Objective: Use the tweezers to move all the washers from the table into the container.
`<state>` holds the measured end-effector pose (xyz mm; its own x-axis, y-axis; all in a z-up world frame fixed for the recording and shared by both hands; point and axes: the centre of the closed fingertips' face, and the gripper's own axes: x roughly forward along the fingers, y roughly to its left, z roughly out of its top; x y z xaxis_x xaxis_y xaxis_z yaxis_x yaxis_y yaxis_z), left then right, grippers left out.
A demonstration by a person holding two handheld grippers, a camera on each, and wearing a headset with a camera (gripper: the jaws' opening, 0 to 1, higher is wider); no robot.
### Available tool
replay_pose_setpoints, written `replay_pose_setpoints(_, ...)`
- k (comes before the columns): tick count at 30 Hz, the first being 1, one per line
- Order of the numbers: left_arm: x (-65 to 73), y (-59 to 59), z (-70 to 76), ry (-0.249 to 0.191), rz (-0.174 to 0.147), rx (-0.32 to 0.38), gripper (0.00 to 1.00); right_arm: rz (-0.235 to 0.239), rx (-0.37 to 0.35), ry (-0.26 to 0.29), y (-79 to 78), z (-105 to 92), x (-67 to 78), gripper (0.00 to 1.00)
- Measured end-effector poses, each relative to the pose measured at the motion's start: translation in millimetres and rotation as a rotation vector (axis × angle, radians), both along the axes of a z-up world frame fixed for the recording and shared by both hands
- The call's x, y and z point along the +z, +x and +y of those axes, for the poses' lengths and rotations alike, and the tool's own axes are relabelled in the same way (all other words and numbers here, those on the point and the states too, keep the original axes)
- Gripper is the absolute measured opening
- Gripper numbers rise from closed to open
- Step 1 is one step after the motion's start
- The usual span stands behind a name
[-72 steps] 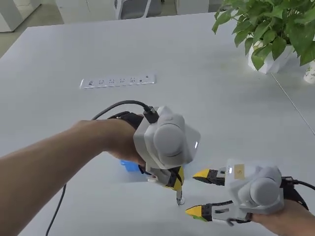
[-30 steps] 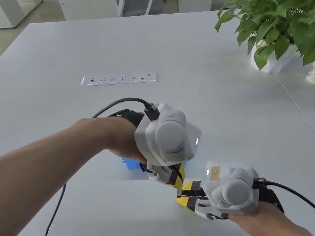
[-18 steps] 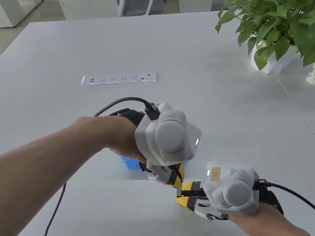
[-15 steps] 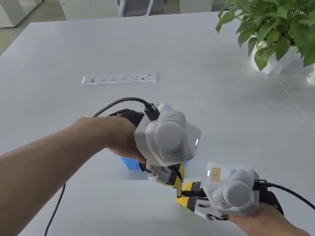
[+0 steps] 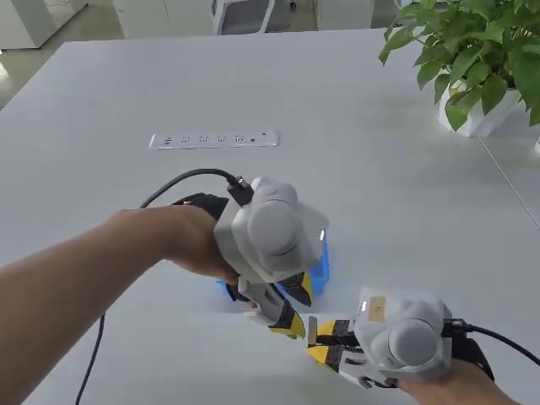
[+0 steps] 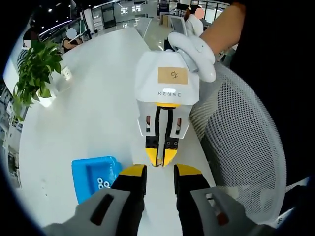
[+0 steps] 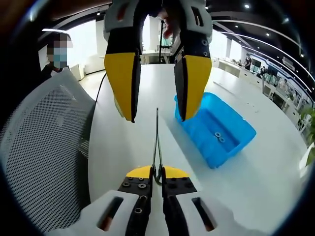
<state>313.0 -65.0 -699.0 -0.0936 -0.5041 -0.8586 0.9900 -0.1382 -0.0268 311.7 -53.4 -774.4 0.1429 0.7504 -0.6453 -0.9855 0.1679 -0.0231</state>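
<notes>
right tool [image 5: 319,339]: wide open and well off to the right 2.4 s ago, now up against the left tool [image 5: 295,305], jaws clamped on the tweezers [image 7: 157,142] | left tool: held the tweezers then, jaws now spread either side of them | container [image 5: 319,268]: more uncovered beside the left tool, probably partly camera shift

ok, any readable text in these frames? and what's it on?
"XENSE": printed on the white body of the right gripper, left gripper view.
Not legible: a handwritten mark on the tan sticker above that brand name.
Too small to read: the markings on the power strip, head view.
</notes>
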Motion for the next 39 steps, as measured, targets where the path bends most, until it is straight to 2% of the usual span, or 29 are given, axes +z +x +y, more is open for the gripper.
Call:
replay_pose_setpoints(4,0.4,0.7,5.1,-0.015,0.004,0.028,0.31,-0.004,0.002,-0.001,-0.3,-0.4,3.2,0.06)
replay_pose_setpoints(10,5.2,4.4,11.9,-0.067,0.02,0.098,0.4,-0.011,0.003,-0.002,2.8,-3.1,10.1,0.07)
replay_pose_setpoints(13,6.4,6.1,13.6,-0.095,0.016,0.123,0.41,-0.018,0.001,-0.001,5.4,-4.9,14.3,0.07)
replay_pose_setpoints(19,1.2,5.0,27.7,-0.092,0.023,0.172,0.46,-0.018,0.009,-0.001,9.1,-6.7,25.8,0.07)
replay_pose_setpoints(21,2.1,5.4,30.7,-0.113,0.023,0.203,0.49,-0.025,0.01,0.002,11.7,-7.4,30.5,0.07)
replay_pose_setpoints(25,4.4,3.1,38.6,-0.153,0.042,0.259,0.56,-0.032,0.019,0.004,15.4,-7.5,39.4,0.07)
replay_pose_setpoints(29,10.2,5.2,45.3,-0.213,0.049,0.336,0.6,-0.04,0.019,0.017,22.7,-7.1,50.9,0.07)
replay_pose_setpoints(35,19.3,10.6,60.2,-0.291,0.041,0.44,0.65,-0.048,0.019,0.037,31.6,-2.3,63.9,0.07)
replay_pose_setpoints(37,22.3,13.7,64.8,-0.314,0.028,0.472,0.66,-0.048,0.018,0.049,34.9,0.3,68.5,0.07)
replay_pose_setpoints(39,23.7,14.9,69.0,-0.323,0.023,0.493,0.67,-0.052,0.024,0.048,37.1,2.3,70.8,0.07)
